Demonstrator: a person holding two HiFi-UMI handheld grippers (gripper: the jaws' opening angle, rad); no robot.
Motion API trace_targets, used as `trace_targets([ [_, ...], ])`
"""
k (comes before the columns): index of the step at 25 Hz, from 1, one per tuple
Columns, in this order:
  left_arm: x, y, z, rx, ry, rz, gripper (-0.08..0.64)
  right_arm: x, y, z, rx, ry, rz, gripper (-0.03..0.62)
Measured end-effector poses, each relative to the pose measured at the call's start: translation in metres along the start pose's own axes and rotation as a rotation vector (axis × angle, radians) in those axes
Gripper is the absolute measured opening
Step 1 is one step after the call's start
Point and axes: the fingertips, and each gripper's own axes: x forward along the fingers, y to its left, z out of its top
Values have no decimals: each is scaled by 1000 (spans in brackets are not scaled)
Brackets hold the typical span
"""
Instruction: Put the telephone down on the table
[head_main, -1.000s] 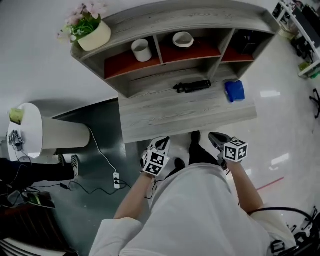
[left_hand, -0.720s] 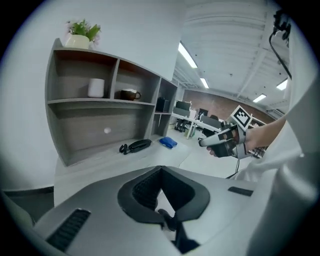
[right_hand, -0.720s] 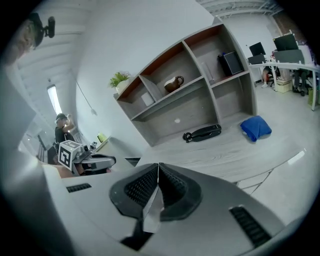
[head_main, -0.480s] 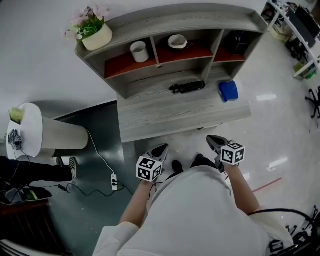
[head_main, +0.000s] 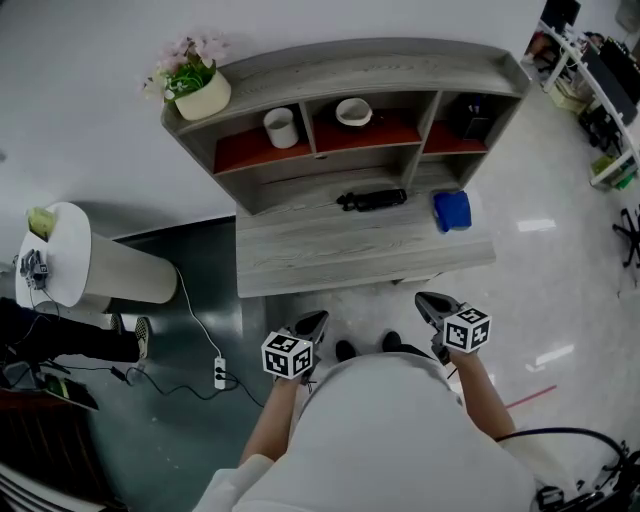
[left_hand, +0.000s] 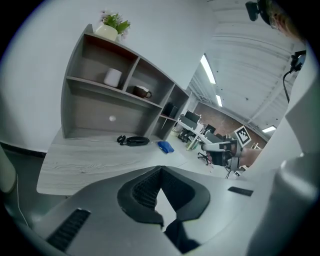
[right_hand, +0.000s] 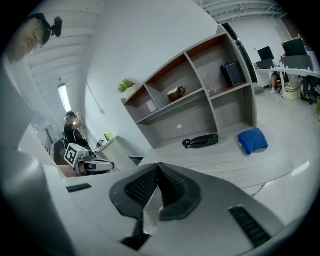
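— Backed away from the counter this past second; its front edge now sits well ahead of me, both grippers drawn in at my waist.
— Fingers?
— Left gripper: closed, nothing in it. Right gripper: fingers together, empty too.
— Telephone?
— Telephone lies flat on the counter at the foot of the shelf unit, blue cloth to its right. It's straight ahead, between my grippers, long axis left-right along the counter edge. Right gripper looks marginally nearer. I'd judge it set down already.
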Motion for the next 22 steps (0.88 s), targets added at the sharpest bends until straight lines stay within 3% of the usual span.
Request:
trace_targets([
  [22,22,-23,1,-3,15,30,9,-33,-30,8,38,-63,-18,17],
])
